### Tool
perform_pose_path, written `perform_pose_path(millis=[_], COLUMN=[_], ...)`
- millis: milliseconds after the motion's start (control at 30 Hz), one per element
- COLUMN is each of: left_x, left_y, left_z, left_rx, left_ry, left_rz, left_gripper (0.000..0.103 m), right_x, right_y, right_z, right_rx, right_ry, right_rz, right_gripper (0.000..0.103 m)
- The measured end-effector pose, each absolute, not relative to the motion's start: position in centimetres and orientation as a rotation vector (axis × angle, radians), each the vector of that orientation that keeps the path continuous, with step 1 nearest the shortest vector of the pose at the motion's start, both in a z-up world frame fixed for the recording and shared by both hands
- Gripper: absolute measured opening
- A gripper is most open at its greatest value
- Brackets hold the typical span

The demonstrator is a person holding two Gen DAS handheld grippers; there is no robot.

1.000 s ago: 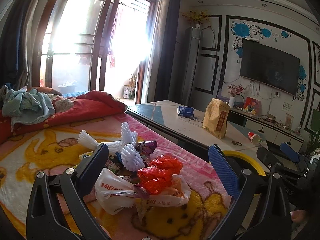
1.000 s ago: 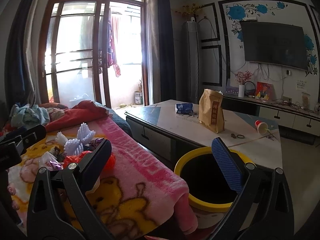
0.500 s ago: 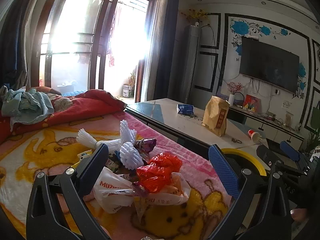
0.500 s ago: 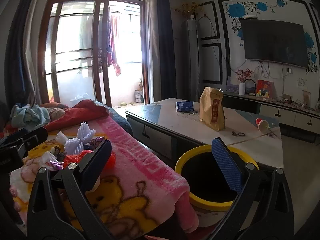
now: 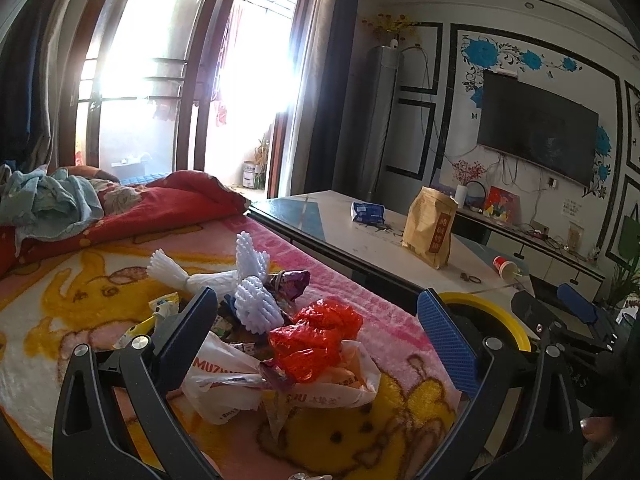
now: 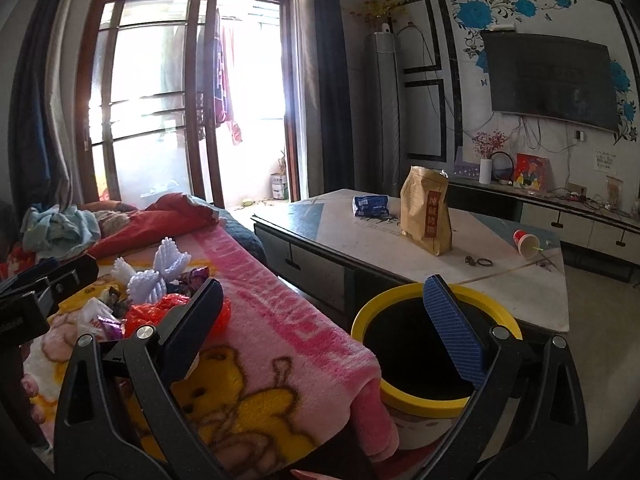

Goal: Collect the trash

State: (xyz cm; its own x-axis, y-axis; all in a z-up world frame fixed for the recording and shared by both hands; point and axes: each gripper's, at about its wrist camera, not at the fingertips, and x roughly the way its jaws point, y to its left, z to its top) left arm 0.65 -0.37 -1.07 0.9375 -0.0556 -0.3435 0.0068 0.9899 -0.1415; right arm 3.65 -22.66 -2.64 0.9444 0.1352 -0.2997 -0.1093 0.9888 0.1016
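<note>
A heap of trash lies on the pink cartoon blanket [image 5: 60, 304]: a crumpled red wrapper [image 5: 320, 336], a white plastic bag [image 5: 240, 384], white foam fruit nets [image 5: 252, 300] and a purple wrapper [image 5: 292, 282]. My left gripper [image 5: 320, 344] is open, its fingers on either side of the heap, nothing held. In the right wrist view the same heap [image 6: 160, 300] sits at the left. My right gripper [image 6: 324, 328] hangs open over the blanket's edge, beside the yellow-rimmed bin [image 6: 400, 300]. The bin [image 5: 480, 304] stands right of the bed.
A low table [image 6: 360, 248] behind the bin carries a brown paper bag [image 6: 426, 212], a blue packet [image 6: 370, 205] and a tipped red cup [image 6: 527, 243]. Clothes [image 5: 48, 200] and a red quilt [image 5: 168, 204] lie at the bed's far end. A TV cabinet [image 6: 580, 220] lines the wall.
Both views have shifted only slightly. The trash heap lies as before and both grippers stay open.
</note>
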Motion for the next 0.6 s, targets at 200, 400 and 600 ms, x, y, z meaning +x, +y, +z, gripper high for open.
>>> perform_pose_path(millis=[200,400,600], left_x=[0.9,0.9,0.8], left_y=[0.8,2.5,4.7], left_z=[-0.9,-0.7,-0.5], left_rx=[-0.159,-0.177,-0.202], left_ry=[0.349,0.345,0.345], left_rz=[0.005,0.057,0.114], left_gripper=[0.097,0.097,0.097], right_x=[4.3,5.0,6.0], right_y=[-21.9,-20.0,-17.6], right_z=[-2.7,-2.7,-2.8], right_rx=[0.090,0.072,0.060], right_ry=[0.336,0.362,0.397], right_rz=[0.155,0.228,0.308], right_gripper=[0.092,0.092,0.092])
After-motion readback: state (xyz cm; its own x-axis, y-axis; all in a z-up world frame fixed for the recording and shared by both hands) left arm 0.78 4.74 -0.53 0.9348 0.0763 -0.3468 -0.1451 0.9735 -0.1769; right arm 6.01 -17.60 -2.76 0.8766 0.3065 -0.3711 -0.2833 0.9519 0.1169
